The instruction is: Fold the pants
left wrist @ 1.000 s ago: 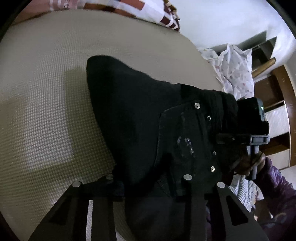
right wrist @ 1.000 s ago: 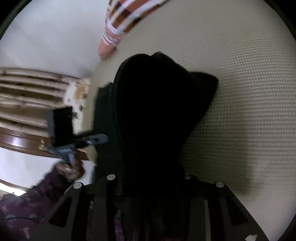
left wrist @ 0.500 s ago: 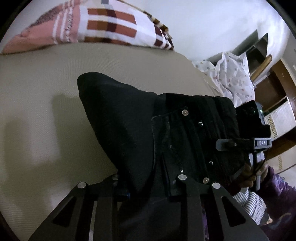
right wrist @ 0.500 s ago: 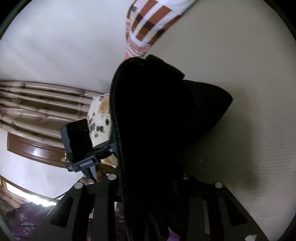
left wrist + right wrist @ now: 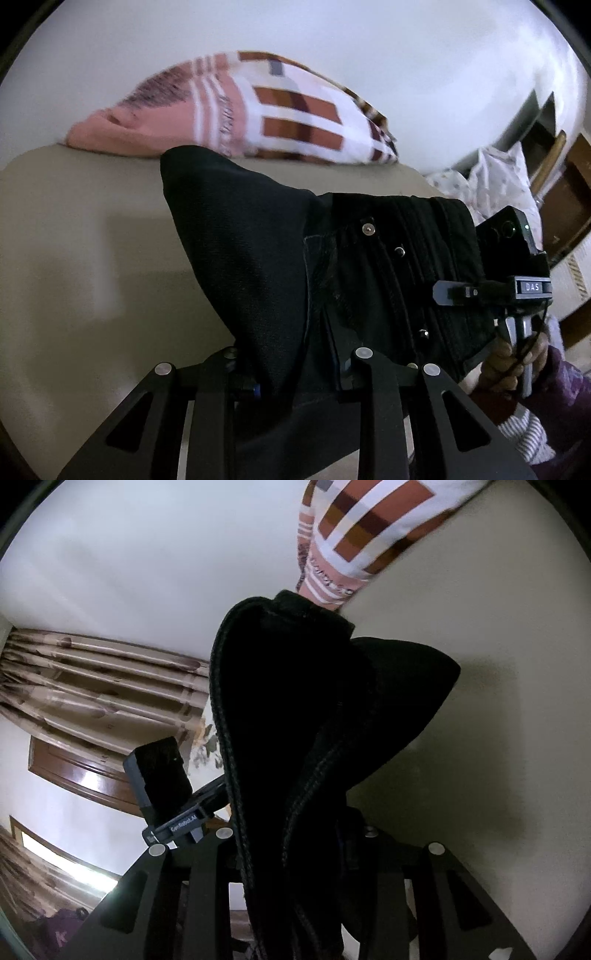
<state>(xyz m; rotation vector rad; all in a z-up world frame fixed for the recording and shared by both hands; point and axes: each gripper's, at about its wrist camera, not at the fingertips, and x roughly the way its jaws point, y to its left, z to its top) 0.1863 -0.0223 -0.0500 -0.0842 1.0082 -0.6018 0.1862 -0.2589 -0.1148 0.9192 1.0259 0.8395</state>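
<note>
Black pants (image 5: 280, 258) with silver rivets hang stretched between both grippers above the beige bed (image 5: 74, 277). My left gripper (image 5: 291, 369) is shut on one end of the waistband, cloth bunched between its fingers. In the left wrist view the right gripper's body shows at the far right, held by a hand (image 5: 513, 354). My right gripper (image 5: 295, 834) is shut on the other end of the pants (image 5: 314, 709), whose thick seams run up the middle of its view. The left gripper's camera block (image 5: 162, 771) shows to the left there.
A pink, white and brown checked blanket (image 5: 258, 118) lies at the bed's far edge by a white wall. Wooden shelves and a white floral cloth (image 5: 495, 177) stand at right. Curtains (image 5: 92, 679) and a wooden frame sit left in the right wrist view.
Both grippers have risen and tilted upward with the pants; the pants hang higher off the bed, and the wall and checked blanket now fill more of both views.
</note>
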